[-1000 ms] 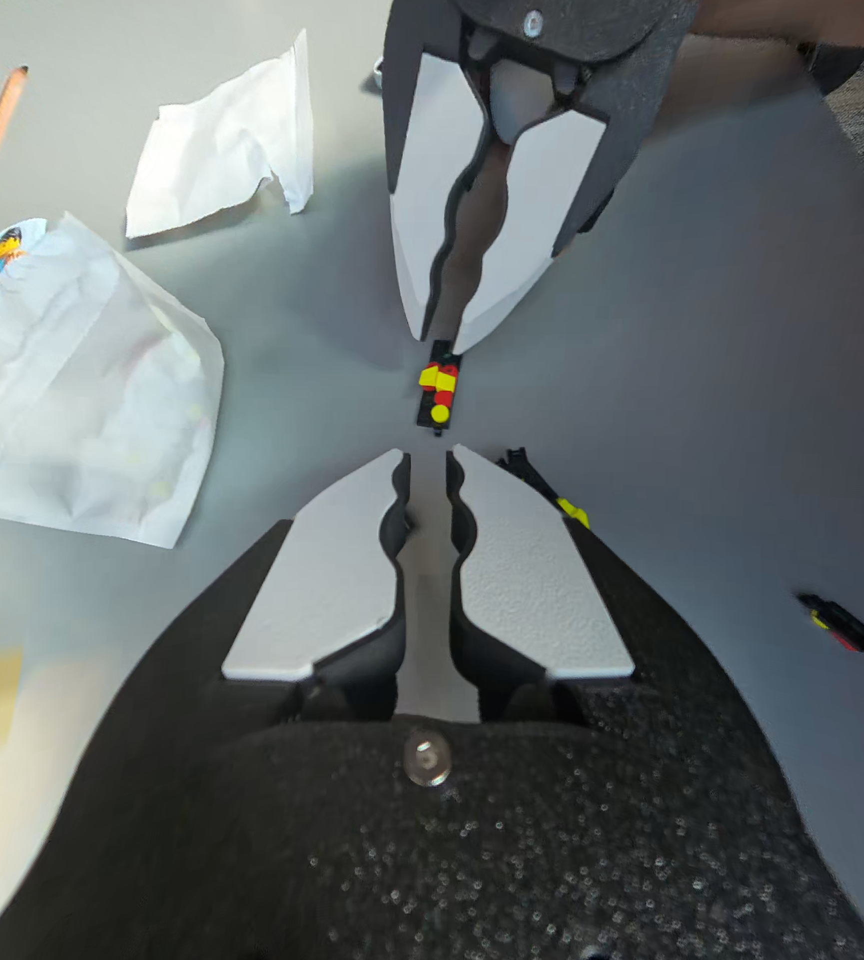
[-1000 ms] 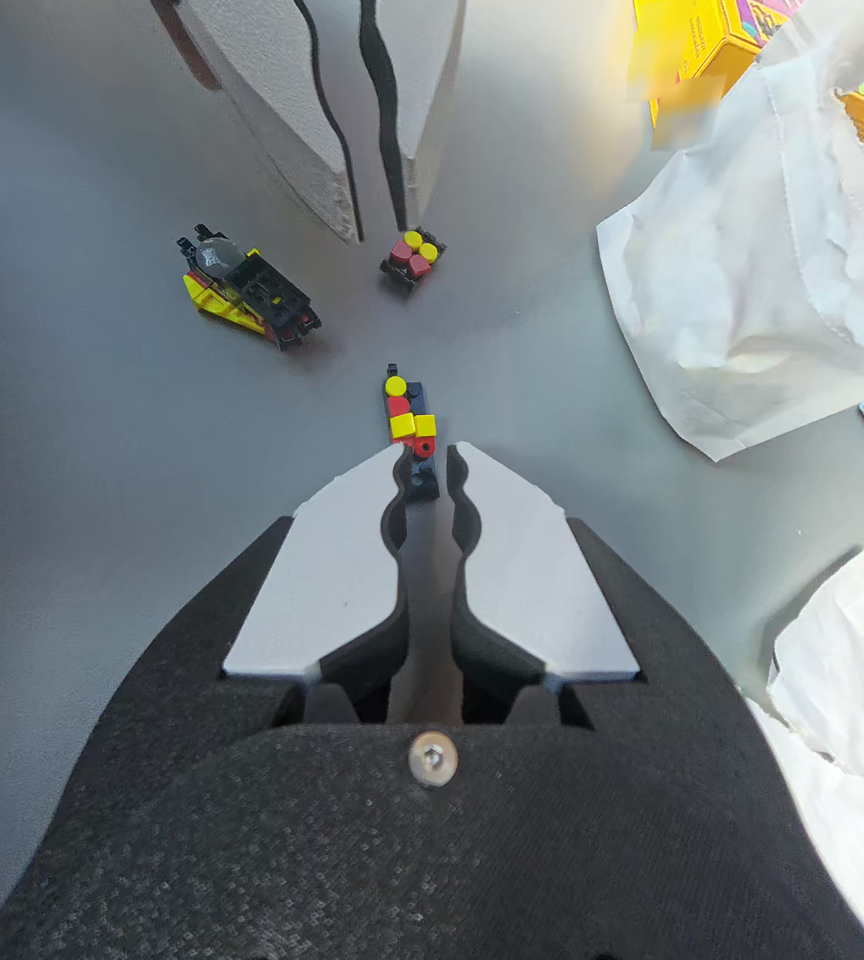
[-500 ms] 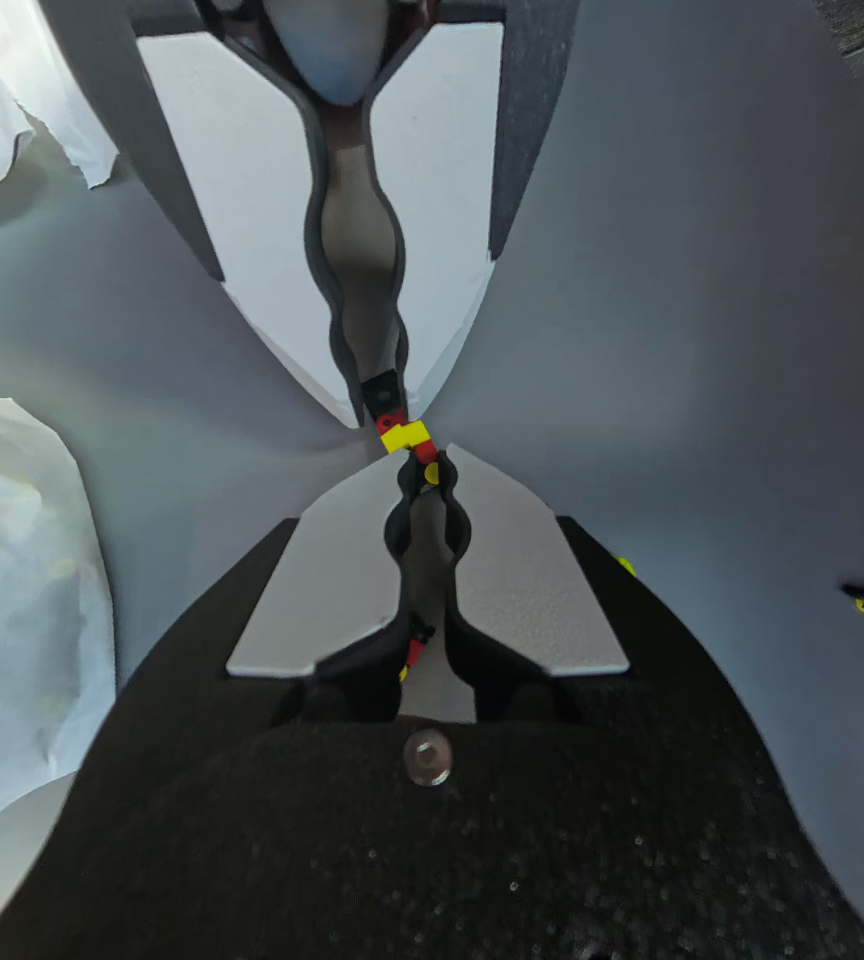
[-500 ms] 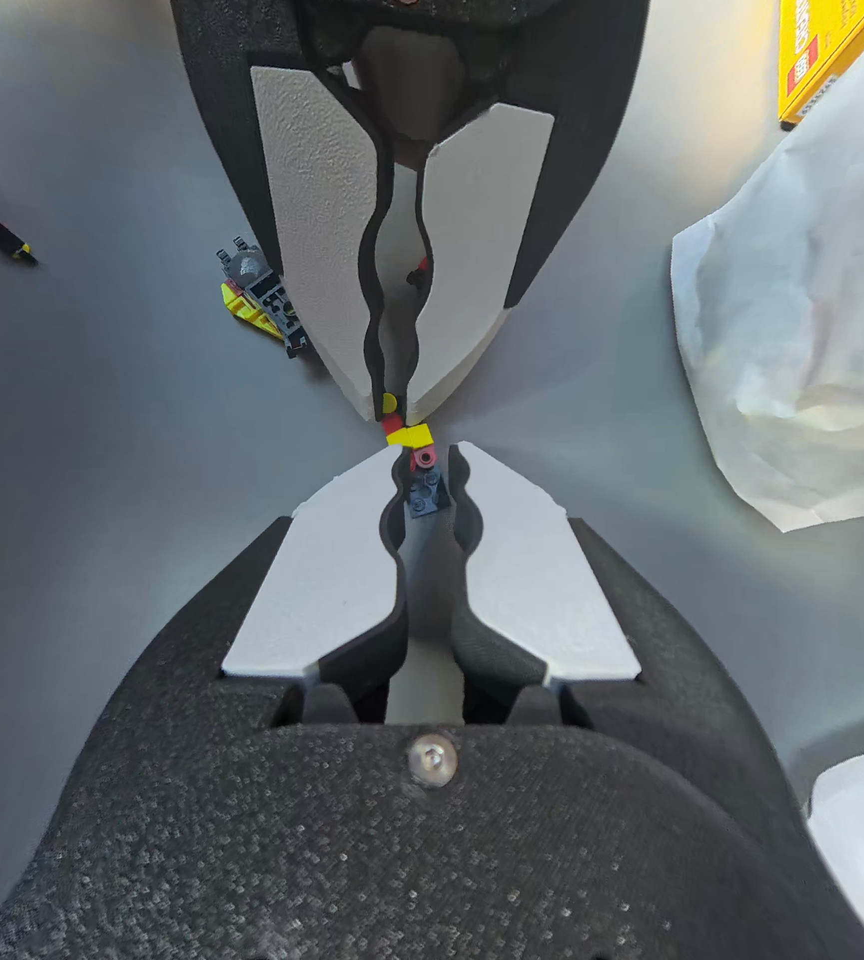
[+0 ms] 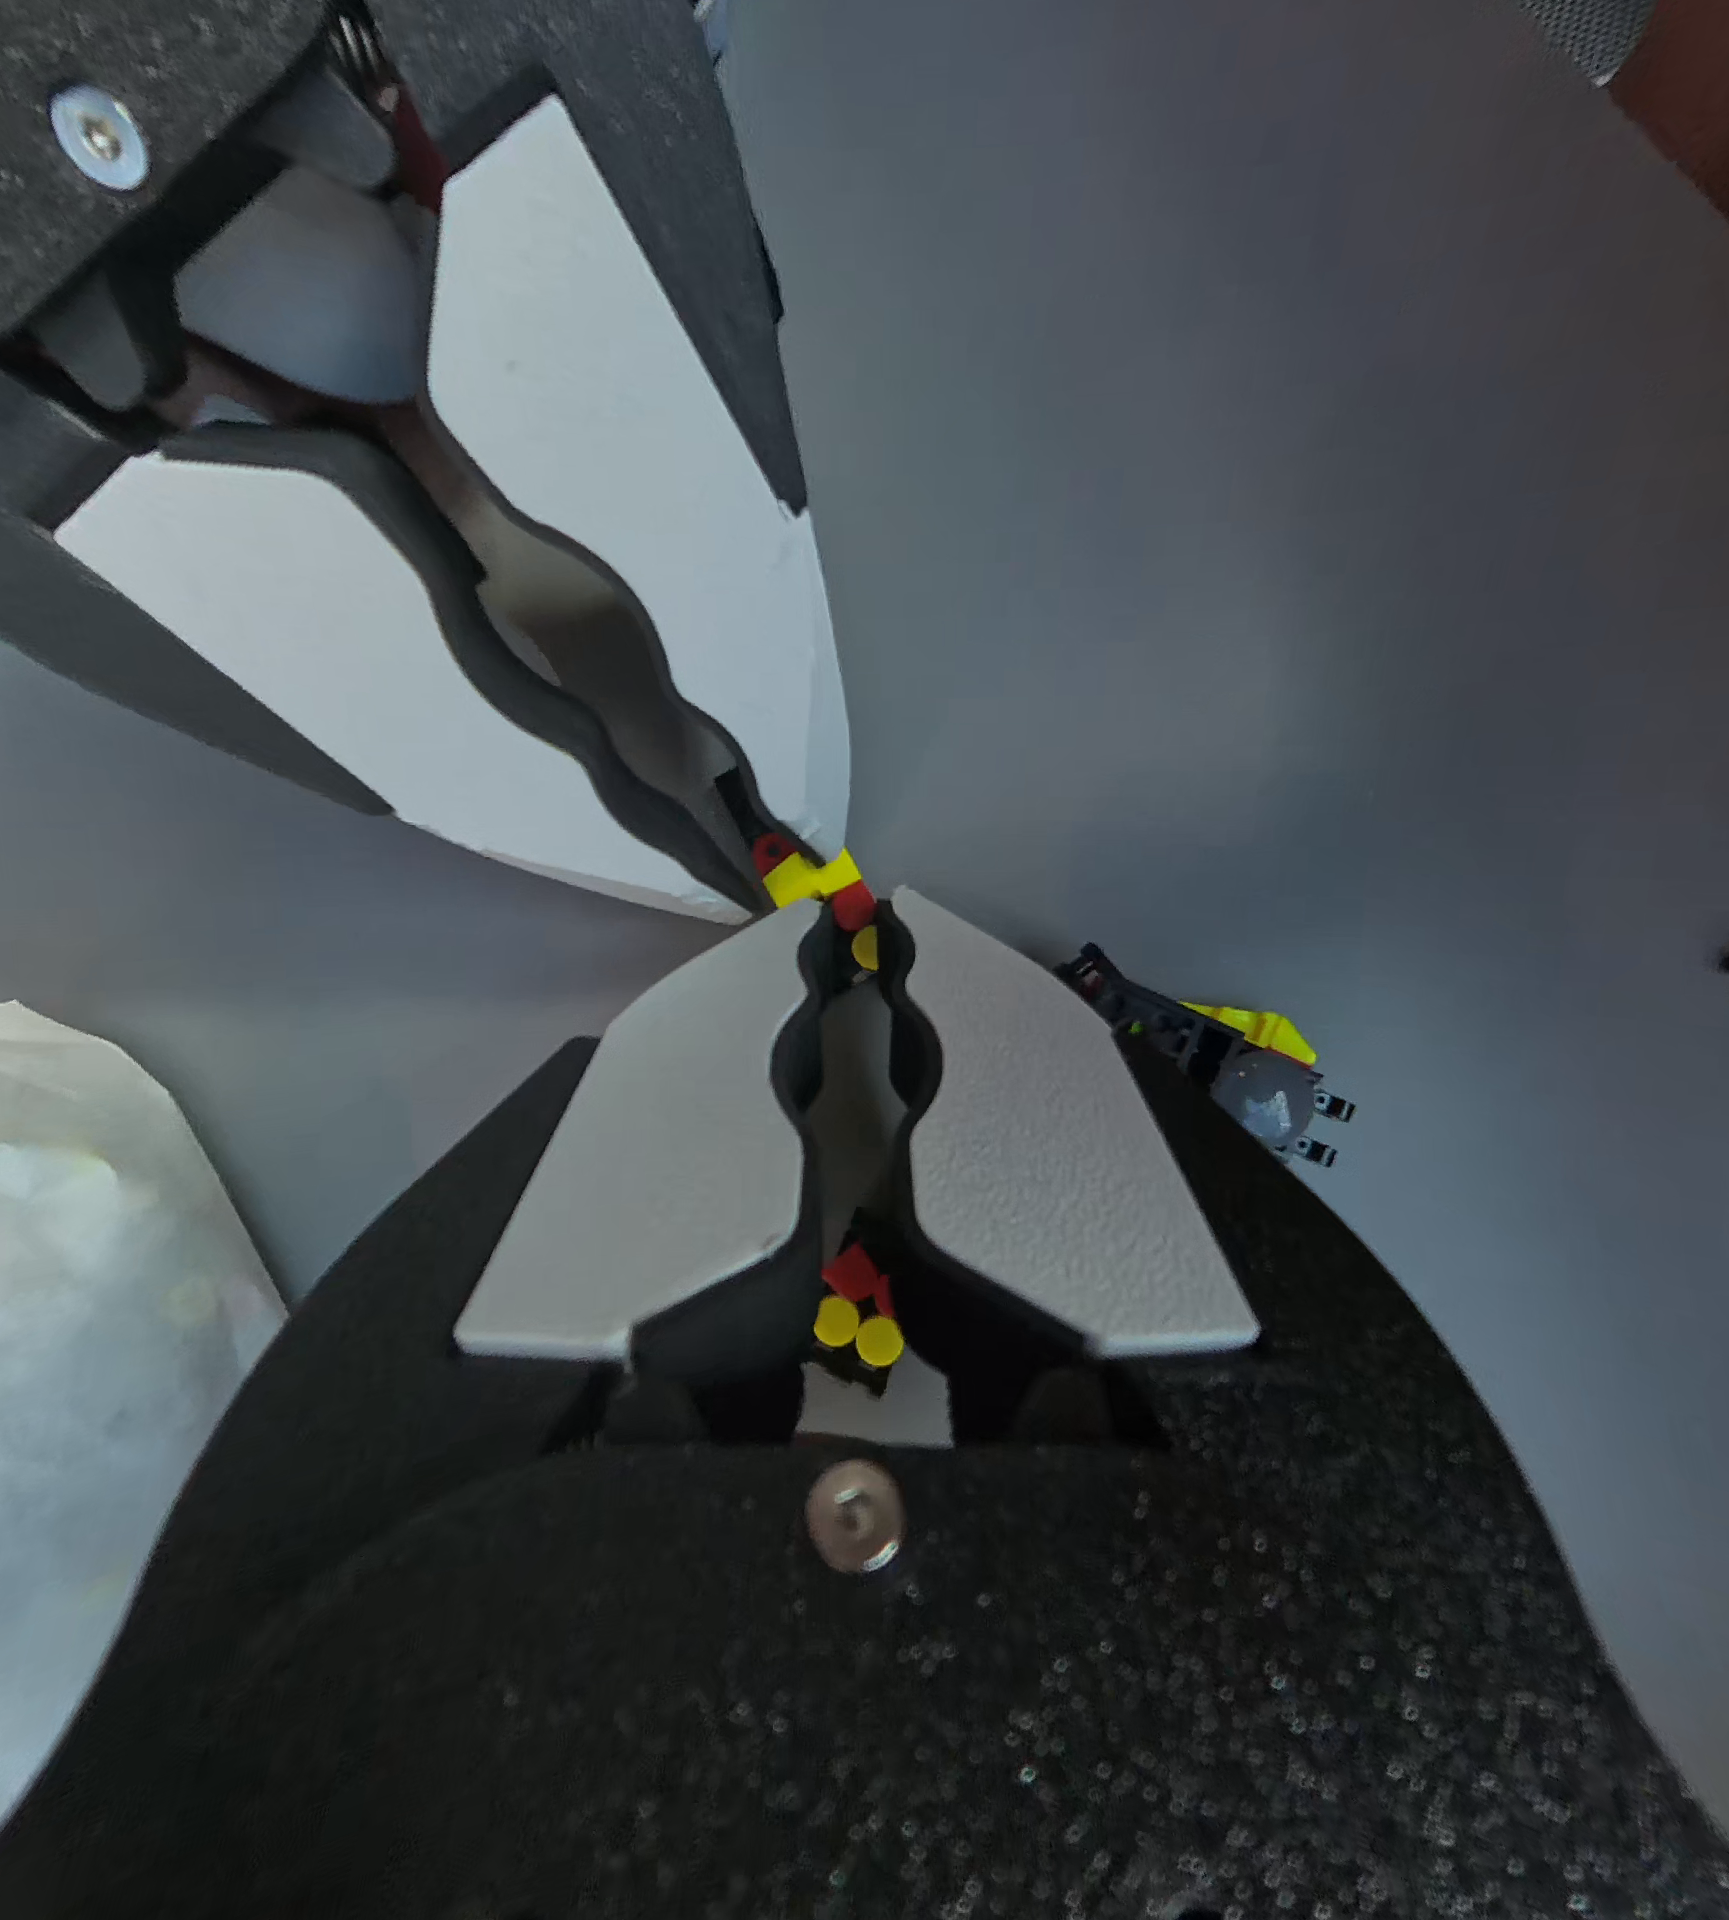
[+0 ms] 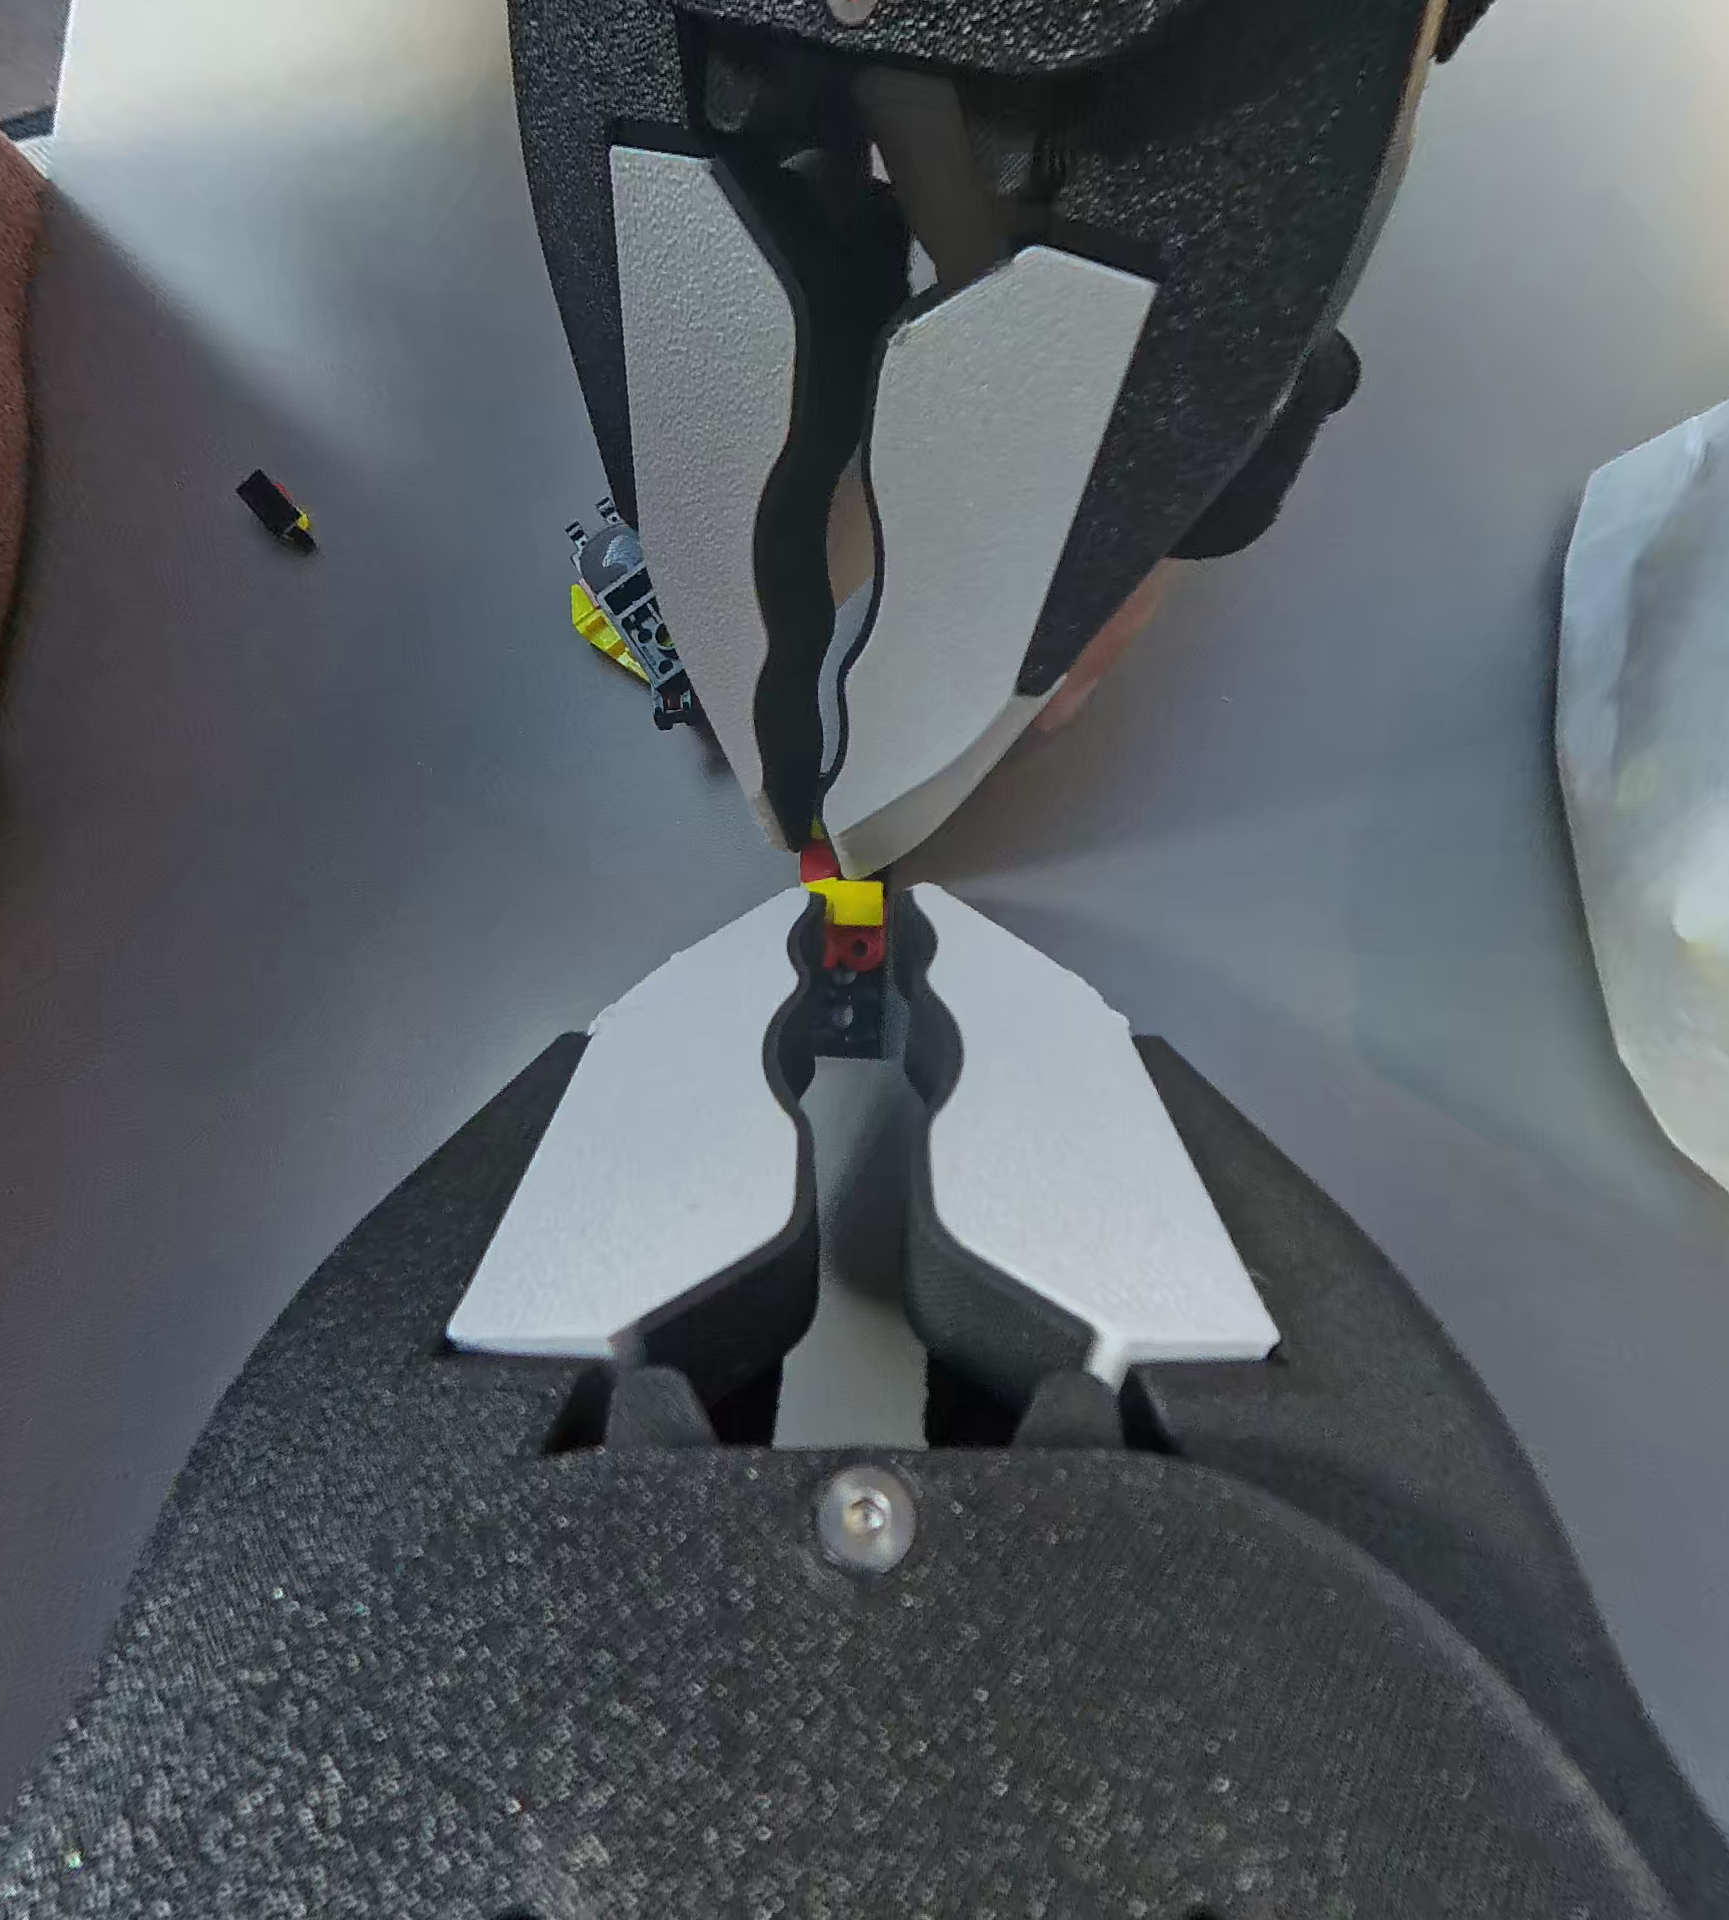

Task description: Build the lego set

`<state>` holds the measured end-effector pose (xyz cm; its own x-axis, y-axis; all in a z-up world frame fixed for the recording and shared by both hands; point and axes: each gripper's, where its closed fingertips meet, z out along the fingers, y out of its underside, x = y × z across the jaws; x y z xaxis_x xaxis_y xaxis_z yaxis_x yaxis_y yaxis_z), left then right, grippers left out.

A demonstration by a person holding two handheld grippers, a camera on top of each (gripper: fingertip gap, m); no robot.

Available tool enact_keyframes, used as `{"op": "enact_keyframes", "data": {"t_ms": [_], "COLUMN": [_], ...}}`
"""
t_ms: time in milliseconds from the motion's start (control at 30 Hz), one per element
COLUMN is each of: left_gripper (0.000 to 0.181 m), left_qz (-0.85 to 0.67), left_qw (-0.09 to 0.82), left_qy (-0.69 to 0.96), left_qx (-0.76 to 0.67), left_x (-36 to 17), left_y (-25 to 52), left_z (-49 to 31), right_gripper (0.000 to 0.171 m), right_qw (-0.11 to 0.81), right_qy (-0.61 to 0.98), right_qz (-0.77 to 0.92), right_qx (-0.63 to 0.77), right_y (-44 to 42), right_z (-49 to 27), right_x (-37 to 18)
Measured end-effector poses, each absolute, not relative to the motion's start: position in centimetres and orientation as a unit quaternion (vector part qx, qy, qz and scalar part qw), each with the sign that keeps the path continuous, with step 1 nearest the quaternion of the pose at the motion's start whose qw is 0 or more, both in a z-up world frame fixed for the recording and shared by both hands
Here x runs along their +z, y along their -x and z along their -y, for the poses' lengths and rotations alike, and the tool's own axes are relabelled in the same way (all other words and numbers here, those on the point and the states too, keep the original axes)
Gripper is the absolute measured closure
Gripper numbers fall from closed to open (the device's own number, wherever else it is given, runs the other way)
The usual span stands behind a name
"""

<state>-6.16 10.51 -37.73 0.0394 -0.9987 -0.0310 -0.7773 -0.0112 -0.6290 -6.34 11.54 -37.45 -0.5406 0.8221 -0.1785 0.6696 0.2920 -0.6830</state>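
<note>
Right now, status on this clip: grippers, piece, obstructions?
Left hand-held gripper and right hand-held gripper both shut on one black strip assembly, held off the table. Nothing between them.

Vehicle model (image 6: 631, 613) half hidden behind left tongs (image 6: 810, 831); bag (image 6: 1712, 831) blurred.

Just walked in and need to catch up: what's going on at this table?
A person is building a Lego set with two handheld grippers. The left gripper and right gripper are both shut on one small black, red and yellow strip, tips nearly touching, lifted off the grey table. A partly built vehicle, another small piece and a white paper bag lie on the table.
</note>
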Motion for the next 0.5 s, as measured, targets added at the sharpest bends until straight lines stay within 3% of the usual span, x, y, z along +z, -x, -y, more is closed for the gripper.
{"op": "enact_keyframes", "data": {"t_ms": [167,267,367,500], "left_gripper": [0.174,0.174,0.174,0.174], "left_qz": [-0.655,-0.653,-0.649,-0.662], "left_qw": [0.255,0.252,0.263,0.275], "left_qy": [0.678,0.679,0.683,0.671], "left_qx": [-0.214,-0.222,-0.206,-0.190], "left_x": [-37.8,-37.8,-37.8,-37.7], "left_y": [6.2,6.2,6.2,6.3], "left_z": [-10.7,-10.6,-10.9,-10.9], "right_gripper": [0.162,0.169,0.169,0.164], "right_qw": [0.095,0.139,0.126,0.175], "right_qy": [0.481,0.520,0.512,0.518], "right_qz": [0.787,0.768,0.770,0.770], "right_qx": [0.375,0.346,0.361,0.329], "right_y": [6.7,7.2,6.4,5.8], "right_z": [-11.7,-13.5,-12.3,-13.1], "right_x": [-37.4,-37.6,-37.3,-36.9]}}
